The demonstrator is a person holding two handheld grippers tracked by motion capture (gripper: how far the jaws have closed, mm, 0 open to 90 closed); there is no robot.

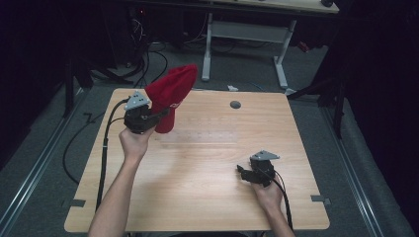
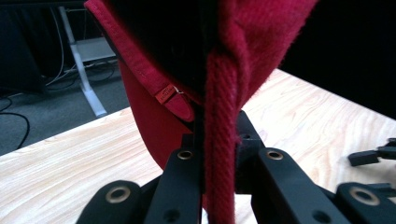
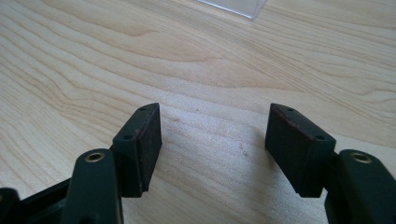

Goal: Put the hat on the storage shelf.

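The left gripper (image 1: 157,114) has its jaws clamped tight on the rim of a red knit beanie (image 1: 171,94), holding it lifted above the far left part of the wooden table (image 1: 207,197), the crown tilted up and away. In the left gripper view the folded hem (image 2: 219,154) runs straight between the closed jaws. The right gripper (image 3: 212,140) rests near the table's right front, jaws spread wide with nothing between them. The step in hand looks like carrying the lifted hat; next it probably needs lowering toward the table's middle, or the idle gripper catching the opposite rim

red cap (image 2: 261,42) pinched between jaws, table (image 2: 70,158)
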